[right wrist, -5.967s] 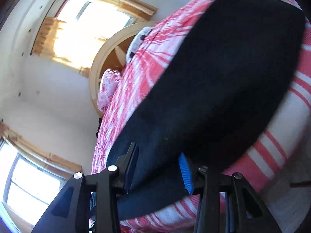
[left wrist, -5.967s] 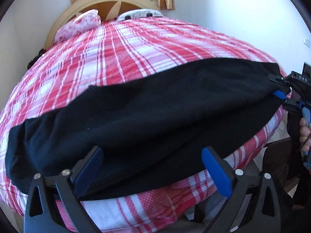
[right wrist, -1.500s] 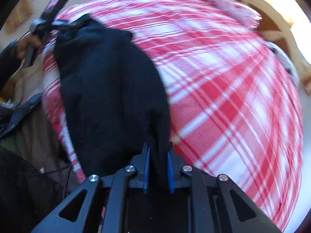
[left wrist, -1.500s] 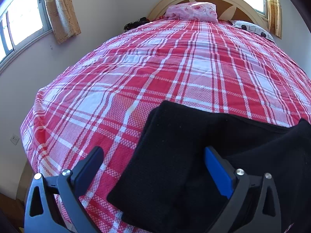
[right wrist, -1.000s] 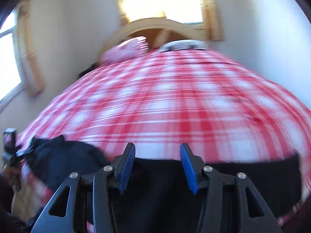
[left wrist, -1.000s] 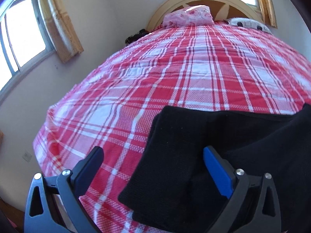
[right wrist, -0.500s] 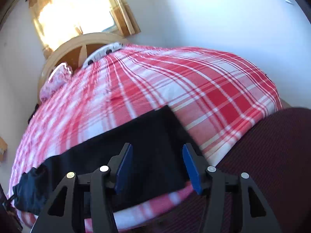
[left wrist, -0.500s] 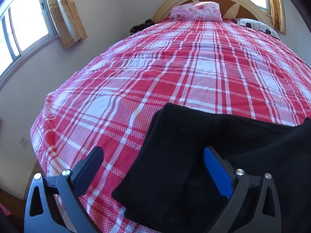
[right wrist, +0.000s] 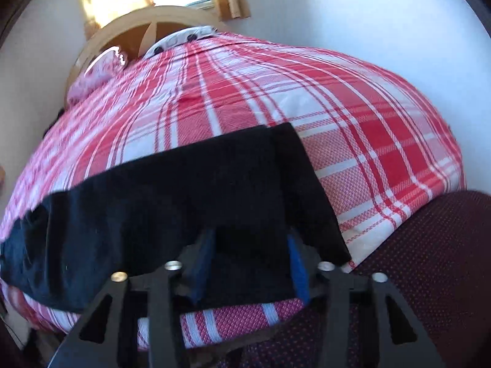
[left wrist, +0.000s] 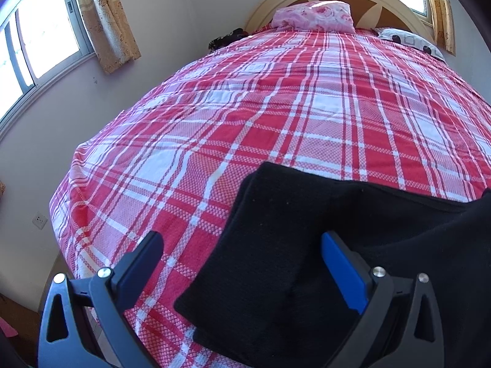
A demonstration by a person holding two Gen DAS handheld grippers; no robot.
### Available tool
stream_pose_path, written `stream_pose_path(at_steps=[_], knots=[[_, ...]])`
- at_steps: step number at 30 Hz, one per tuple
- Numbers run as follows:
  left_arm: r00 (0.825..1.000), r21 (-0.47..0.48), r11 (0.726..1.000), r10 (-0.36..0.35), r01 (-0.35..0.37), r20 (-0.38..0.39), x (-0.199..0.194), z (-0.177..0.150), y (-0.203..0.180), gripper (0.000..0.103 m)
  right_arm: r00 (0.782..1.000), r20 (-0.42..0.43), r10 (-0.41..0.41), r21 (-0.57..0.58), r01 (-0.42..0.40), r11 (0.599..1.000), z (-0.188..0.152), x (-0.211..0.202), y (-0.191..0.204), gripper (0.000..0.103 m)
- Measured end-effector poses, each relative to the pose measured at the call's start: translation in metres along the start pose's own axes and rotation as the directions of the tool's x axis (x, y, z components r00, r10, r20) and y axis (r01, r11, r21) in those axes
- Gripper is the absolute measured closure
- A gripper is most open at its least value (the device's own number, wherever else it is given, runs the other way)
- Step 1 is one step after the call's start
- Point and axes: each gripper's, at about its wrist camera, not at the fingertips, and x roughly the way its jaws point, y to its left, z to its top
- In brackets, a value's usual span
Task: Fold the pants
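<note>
The black pants [left wrist: 291, 230] lie folded in a long band across the near part of the red plaid bed [left wrist: 276, 107]. My left gripper [left wrist: 241, 239] hovers open above their left end, one finger over the bedspread and one over the cloth. In the right wrist view the pants [right wrist: 184, 184] run off to the left. My right gripper [right wrist: 250, 263] stands astride their near edge by the right end. Its jaws are closing with black cloth between the blue pads [right wrist: 297, 270], which are still apart.
A pink pillow [left wrist: 313, 18] and a spotted one [left wrist: 408, 38] rest at the arched headboard [right wrist: 129, 30]. A curtained window [left wrist: 40, 36] and a wall socket [left wrist: 39, 220] are on the left wall. Dark red dotted fabric [right wrist: 429, 260] fills the lower right beside the bed's corner.
My right gripper let go of the carried pants end, swung over to the band's right end and came down astride its near edge. The left gripper has stayed open in place.
</note>
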Motion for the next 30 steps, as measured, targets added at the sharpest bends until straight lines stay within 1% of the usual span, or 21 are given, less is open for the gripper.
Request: stream_pose_path(at_steps=[2,4,5,7,8,9,10,12,14,15,18,19,21,22,23,24,25,26,27,28,30], knots=[[1.0,0.008,1.0,0.003,-0.003,0.001,0.0,0.0,-0.001,0.0,1.0,-0.012,-0.026,-0.013,0.026,1.0,0.003,-0.002,0.001,0.091],[1.0,0.019,1.0,0.006,-0.006,0.004,-0.001,0.001,-0.001,0.0,0.998,-0.009,-0.066,-0.056,0.066,0.996,0.007,-0.006,0.004,0.093],[1.0,0.022,1.0,0.008,-0.008,0.004,-0.001,0.001,-0.002,0.0,0.995,-0.006,-0.104,-0.09,0.103,0.991,0.01,-0.007,0.007,0.093],[1.0,0.028,1.0,0.013,-0.013,0.007,-0.001,0.001,-0.003,0.0,0.992,-0.01,-0.129,-0.11,0.127,0.986,0.017,-0.008,0.006,0.093],[1.0,0.032,0.999,0.016,-0.016,0.01,-0.002,0.001,-0.003,0.0,0.987,-0.007,-0.161,-0.137,0.158,0.978,0.02,-0.009,0.007,0.098],[1.0,0.035,0.999,0.018,-0.018,0.012,-0.002,0.0,-0.003,0.0,0.974,0.002,-0.226,-0.186,0.222,0.957,0.022,-0.009,0.009,0.098],[1.0,0.038,0.999,0.021,-0.022,0.015,-0.002,0.0,-0.004,0.0,0.966,0.014,-0.258,-0.216,0.255,0.942,0.022,-0.011,0.009,0.098],[0.999,0.039,0.999,0.028,-0.029,0.017,-0.002,0.0,-0.005,0.0,0.972,0.01,-0.234,-0.203,0.231,0.952,0.024,-0.011,0.0,0.098],[0.999,0.042,0.998,0.035,-0.036,0.02,-0.003,0.0,-0.006,0.0,0.959,-0.011,-0.284,-0.221,0.275,0.936,0.02,0.001,-0.007,0.098],[0.999,0.047,0.998,0.039,-0.04,0.023,-0.003,0.0,-0.006,0.0,0.957,0.001,-0.29,-0.234,0.282,0.93,0.019,0.004,-0.008,0.098],[0.998,0.064,0.997,0.049,-0.051,0.029,-0.004,0.0,-0.008,0.0,0.959,0.004,-0.282,-0.216,0.276,0.937,0.022,0.001,-0.01,0.098],[0.998,0.065,0.997,0.05,-0.052,0.029,-0.004,0.0,-0.008,0.0,0.965,0.005,-0.26,-0.203,0.256,0.945,0.023,-0.002,-0.012,0.097],[0.998,0.063,0.997,0.05,-0.052,0.027,-0.004,0.0,-0.008,0.0,0.992,0.009,-0.123,-0.111,0.123,0.986,0.024,-0.011,-0.024,0.084],[0.998,0.063,0.997,0.049,-0.051,0.026,-0.004,0.001,-0.008,0.0,0.998,0.024,-0.051,-0.015,0.051,0.999,0.026,-0.02,-0.037,0.079],[0.998,0.064,0.997,0.05,-0.052,0.027,-0.004,0.0,-0.008,0.0,0.999,0.052,-0.007,0.058,0.004,0.998,0.027,-0.028,-0.045,0.065],[0.998,0.066,0.996,0.051,-0.052,0.026,-0.004,0.001,-0.008,0.0,0.995,0.098,0.01,0.125,-0.022,0.992,0.027,-0.038,-0.054,0.051],[0.998,0.068,0.996,0.052,-0.053,0.026,-0.004,0.001,-0.009,0.0,0.989,0.15,-0.009,0.17,-0.016,0.985,0.028,-0.048,-0.059,0.048],[0.998,0.07,0.996,0.053,-0.055,0.027,-0.004,0.001,-0.01,0.0,0.98,0.199,-0.027,0.176,-0.009,0.984,0.03,-0.058,-0.058,0.047],[0.998,0.071,0.996,0.056,-0.058,0.028,-0.004,0.001,-0.01,0.0,0.975,0.219,-0.03,0.151,-0.003,0.989,0.032,-0.062,-0.053,0.047],[0.998,0.072,0.996,0.057,-0.059,0.029,-0.004,0.001,-0.011,0.0,0.975,0.218,-0.039,0.114,0.014,0.993,0.037,-0.061,-0.045,0.047],[0.998,0.069,0.996,0.061,-0.063,0.03,-0.004,0.001,-0.011,0.0,0.981,0.184,-0.058,0.042,0.051,0.998,0.045,-0.049,-0.029,0.047]])
